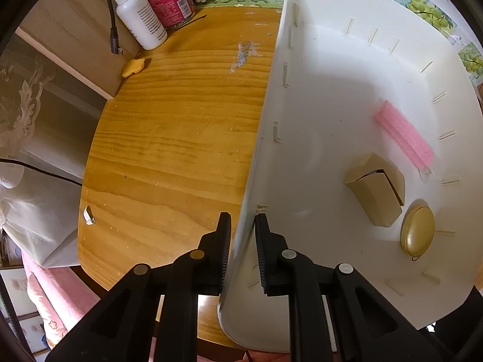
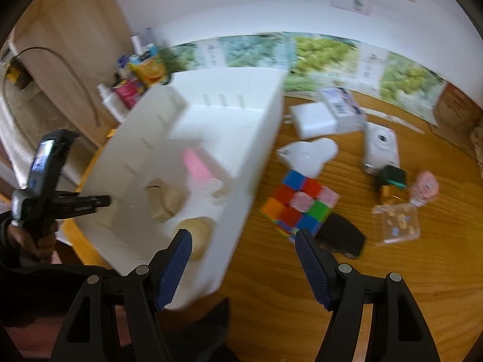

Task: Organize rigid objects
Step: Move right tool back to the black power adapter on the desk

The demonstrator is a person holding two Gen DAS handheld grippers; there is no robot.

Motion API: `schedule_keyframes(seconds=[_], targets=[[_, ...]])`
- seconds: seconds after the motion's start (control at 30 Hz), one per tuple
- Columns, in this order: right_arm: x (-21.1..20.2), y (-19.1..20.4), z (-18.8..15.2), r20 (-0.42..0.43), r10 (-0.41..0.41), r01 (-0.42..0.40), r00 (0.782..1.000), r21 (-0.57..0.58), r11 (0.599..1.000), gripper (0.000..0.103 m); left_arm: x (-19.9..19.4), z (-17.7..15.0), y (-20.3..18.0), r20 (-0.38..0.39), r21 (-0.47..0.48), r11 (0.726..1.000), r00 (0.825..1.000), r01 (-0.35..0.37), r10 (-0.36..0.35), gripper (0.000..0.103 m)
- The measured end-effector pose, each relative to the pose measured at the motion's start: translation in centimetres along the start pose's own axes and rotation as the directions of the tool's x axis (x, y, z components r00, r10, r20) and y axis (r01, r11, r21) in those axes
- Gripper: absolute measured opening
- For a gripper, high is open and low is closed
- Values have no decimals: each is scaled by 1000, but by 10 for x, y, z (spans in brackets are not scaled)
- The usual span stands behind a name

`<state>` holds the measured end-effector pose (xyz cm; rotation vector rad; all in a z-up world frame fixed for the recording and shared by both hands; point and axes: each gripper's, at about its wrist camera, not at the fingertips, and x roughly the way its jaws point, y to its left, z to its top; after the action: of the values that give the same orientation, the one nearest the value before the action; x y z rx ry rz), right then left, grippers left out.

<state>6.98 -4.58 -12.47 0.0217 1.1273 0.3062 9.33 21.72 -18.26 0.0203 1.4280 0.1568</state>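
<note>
The left gripper [image 1: 241, 235] is shown clamped on the near side wall of the white bin [image 1: 347, 96], one finger outside the wall and one inside; the bin is thereby held by its left-hand rim, and in the right wrist view it appears tilted, its near end overhanging the edge of the wooden table [image 1: 175, 138]; whether it is lifted clear cannot be told. Inside the bin, ahead and to the right of the left gripper, a pink comb-like piece [image 1: 404, 138], a tan box [image 1: 374, 190] and a gold oval case [image 1: 418, 230] are seen lying against the far wall.

The right gripper [image 2: 243, 241] is shown wide open and holding nothing; the bin's right wall is seen directly ahead between its spread fingers, somewhat toward the left one. The loose items lie ahead and to the right of this gripper, outside the bin: the colour cube [image 2: 299, 205] nearest, just beyond the right fingertip; a black object [image 2: 341, 235] touching or just beside the cube on its right; a white scoop-like piece [image 2: 308, 154], a white camera [image 2: 380, 147], a clear case [image 2: 395, 221] and a dark green bottle [image 2: 391, 181] farther off.

The governing relation is judged as follows: the cube lies to the right of the bin wall and closest to the right gripper, the left being occupied; the cube presents no long axis, so approach across any pair of faces is judged adequate; the bin opening lies to the left of the cube, so the carry would run leftward over the wall. The right wrist view is blurred; fine contact cannot be read.
</note>
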Motion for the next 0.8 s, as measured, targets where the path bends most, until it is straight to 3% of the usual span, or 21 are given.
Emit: schedule_keyframes(seconds=[0.37, 0.8], targets=[[10, -42, -13, 3, -107, 107, 994, 14, 994, 72, 2, 5, 5, -14, -27, 1000, 1000, 9, -9, 18], [24, -57, -34, 91, -90, 95, 992, -47, 994, 72, 5, 10, 5, -24, -25, 1000, 1000, -3, 2, 19]])
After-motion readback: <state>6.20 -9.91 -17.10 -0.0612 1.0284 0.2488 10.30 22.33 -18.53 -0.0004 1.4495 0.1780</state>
